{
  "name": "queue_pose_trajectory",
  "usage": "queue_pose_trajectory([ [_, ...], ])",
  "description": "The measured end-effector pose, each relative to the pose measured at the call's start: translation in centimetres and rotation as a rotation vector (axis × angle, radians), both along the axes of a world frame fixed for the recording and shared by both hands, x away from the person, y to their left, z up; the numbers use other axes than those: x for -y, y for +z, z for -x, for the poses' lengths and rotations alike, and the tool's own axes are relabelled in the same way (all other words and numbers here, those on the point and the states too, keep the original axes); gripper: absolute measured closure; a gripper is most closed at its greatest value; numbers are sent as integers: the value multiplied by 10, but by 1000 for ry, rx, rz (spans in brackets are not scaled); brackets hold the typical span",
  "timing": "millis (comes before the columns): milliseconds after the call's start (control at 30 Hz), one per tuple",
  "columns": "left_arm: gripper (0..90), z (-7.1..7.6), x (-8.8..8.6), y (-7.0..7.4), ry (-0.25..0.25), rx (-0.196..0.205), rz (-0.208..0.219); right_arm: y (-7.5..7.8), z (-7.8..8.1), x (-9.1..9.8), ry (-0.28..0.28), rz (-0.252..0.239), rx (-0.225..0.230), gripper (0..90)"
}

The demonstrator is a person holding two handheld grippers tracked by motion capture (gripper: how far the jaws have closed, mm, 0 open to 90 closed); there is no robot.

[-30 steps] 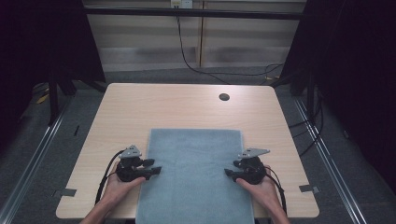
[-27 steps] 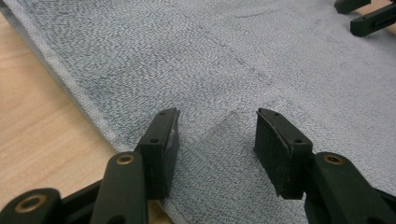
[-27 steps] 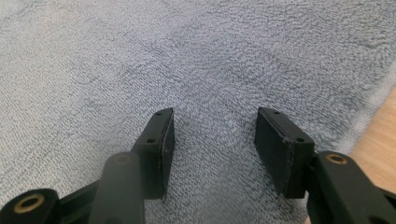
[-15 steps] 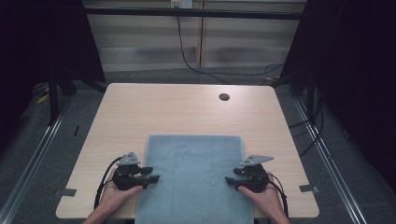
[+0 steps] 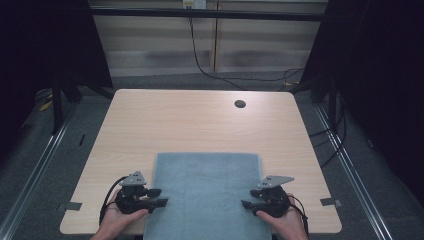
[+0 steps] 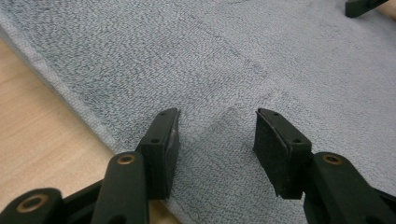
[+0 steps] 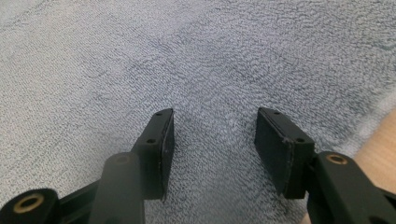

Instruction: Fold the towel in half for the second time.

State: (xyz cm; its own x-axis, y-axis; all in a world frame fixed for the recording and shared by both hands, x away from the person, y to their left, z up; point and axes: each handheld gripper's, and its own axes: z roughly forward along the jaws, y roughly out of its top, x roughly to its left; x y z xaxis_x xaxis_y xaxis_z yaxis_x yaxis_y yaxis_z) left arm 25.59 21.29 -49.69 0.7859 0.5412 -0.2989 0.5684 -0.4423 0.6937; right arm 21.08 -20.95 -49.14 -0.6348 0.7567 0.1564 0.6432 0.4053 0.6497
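A grey-blue towel lies flat on the wooden table, and its near end reaches the table's front edge. My left gripper sits at the towel's left edge with its jaws pointing inward over the cloth. In the left gripper view the gripper is open, with flat towel under the gap. My right gripper mirrors it at the towel's right edge. That gripper is also open over the towel, with nothing pinched between its pads.
A dark round cable hole sits in the table's far right part. Bare wood stretches beyond the towel's far edge. Small tape pieces mark the floor beside the front corners. The right gripper's jaw tip shows at the top right of the left gripper view.
Both hands and grippers have drawn back toward the table's front edge. The towel has slid the same way with them, leaving more bare wood beyond its far edge.
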Motion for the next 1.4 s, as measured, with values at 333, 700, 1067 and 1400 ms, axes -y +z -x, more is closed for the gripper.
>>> queue_pose_trajectory([
  [333,450,-22,-3,13,25,28,38,15,-15,10,-18,-60,36,472],
  [700,425,-104,-4,20,143,56,47,28,-100,30,-101,-46,87,435],
  [1067,388,-126,4,5,177,77,-15,1,-133,29,-138,39,51,421],
  [1400,699,-124,5,-6,129,59,-49,-4,-133,29,-107,11,25,737],
])
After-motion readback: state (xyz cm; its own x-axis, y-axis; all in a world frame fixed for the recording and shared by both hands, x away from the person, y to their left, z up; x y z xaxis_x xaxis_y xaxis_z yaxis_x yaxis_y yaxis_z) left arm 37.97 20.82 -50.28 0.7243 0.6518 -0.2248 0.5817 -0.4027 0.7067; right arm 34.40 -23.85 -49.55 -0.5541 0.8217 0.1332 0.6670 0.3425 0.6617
